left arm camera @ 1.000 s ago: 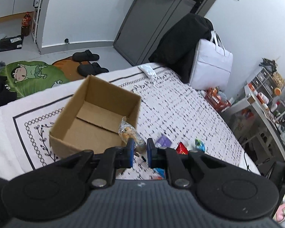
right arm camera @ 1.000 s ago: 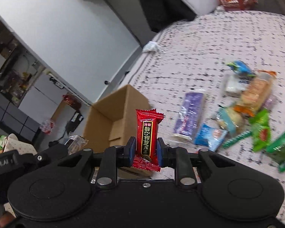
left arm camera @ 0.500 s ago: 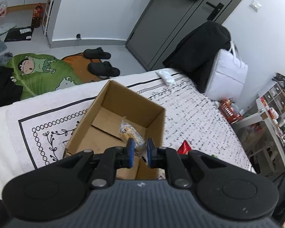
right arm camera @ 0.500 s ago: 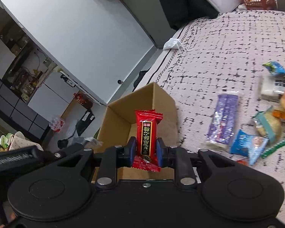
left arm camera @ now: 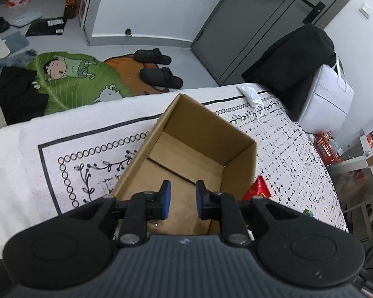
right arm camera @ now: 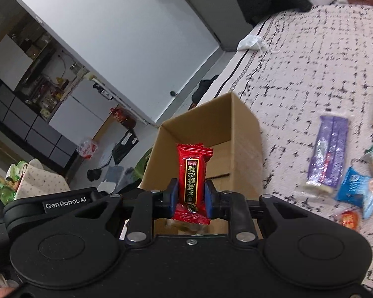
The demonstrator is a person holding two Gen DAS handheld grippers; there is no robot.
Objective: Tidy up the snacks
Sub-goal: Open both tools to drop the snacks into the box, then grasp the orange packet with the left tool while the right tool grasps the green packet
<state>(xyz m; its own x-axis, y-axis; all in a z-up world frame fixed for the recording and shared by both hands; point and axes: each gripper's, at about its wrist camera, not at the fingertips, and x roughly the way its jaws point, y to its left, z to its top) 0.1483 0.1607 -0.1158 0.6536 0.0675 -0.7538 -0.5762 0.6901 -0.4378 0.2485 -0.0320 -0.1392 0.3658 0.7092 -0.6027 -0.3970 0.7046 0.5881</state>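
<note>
An open cardboard box [left arm camera: 238, 156] stands on the patterned bedspread. My left gripper [left arm camera: 182, 198] is open and empty just above the box's near end. A clear-wrapped snack [left arm camera: 158, 223] peeks out low in the box behind its fingers. My right gripper [right arm camera: 191, 195] is shut on a red snack bar [right arm camera: 192, 173], held upright over the box [right arm camera: 243, 134]. The bar's tip also shows beside the box in the left wrist view [left arm camera: 258, 188]. Loose snacks lie on the bed to the right: a purple pack [right arm camera: 328, 149] and a blue pack [right arm camera: 360, 191].
A crumpled white mask [left arm camera: 251, 95] lies near the bed's far edge. Black slippers [left arm camera: 159, 77] and a green cartoon mat [left arm camera: 69, 79] are on the floor beyond. A white bag with black clothing [left arm camera: 328, 99] stands at the bed's far right.
My left gripper has opened and let the clear-wrapped snack drop into the box. My right gripper has carried the red bar over the box.
</note>
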